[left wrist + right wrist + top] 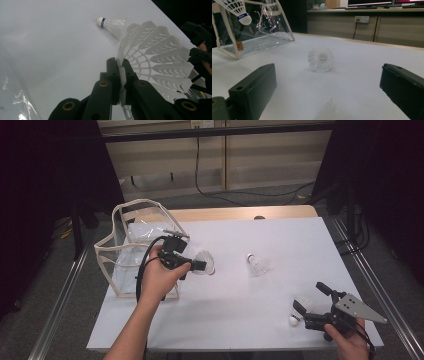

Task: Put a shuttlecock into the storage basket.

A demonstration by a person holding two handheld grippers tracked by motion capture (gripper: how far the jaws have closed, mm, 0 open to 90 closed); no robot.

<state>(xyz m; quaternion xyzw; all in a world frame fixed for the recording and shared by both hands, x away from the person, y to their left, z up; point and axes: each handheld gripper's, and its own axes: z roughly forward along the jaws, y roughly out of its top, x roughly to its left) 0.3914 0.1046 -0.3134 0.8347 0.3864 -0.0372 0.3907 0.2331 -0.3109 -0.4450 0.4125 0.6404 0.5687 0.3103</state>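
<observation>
My left gripper [199, 265] [122, 68] is shut on the feather skirt of a white shuttlecock [206, 262] [160, 60] [237, 8], held just right of the clear bag [135, 245]. A second shuttlecock [257, 264] [320, 60] lies mid-table, its open skirt towards my right gripper view. A blue-banded shuttlecock [111, 23] lies on the cloth beyond the held one. A third shuttlecock [300, 310] lies at the front right, just left of my right gripper [314, 306] [328, 77], which is open with nothing between its jaws. A feather edge [327, 110] shows low in that view.
The clear bag [254, 32] with cream trim stands open at the table's left edge. A white cloth [280, 235] covers the table, with bare wood along the far edge. Dark curtains and metal rails flank both sides. A cable [200, 175] runs across the floor behind.
</observation>
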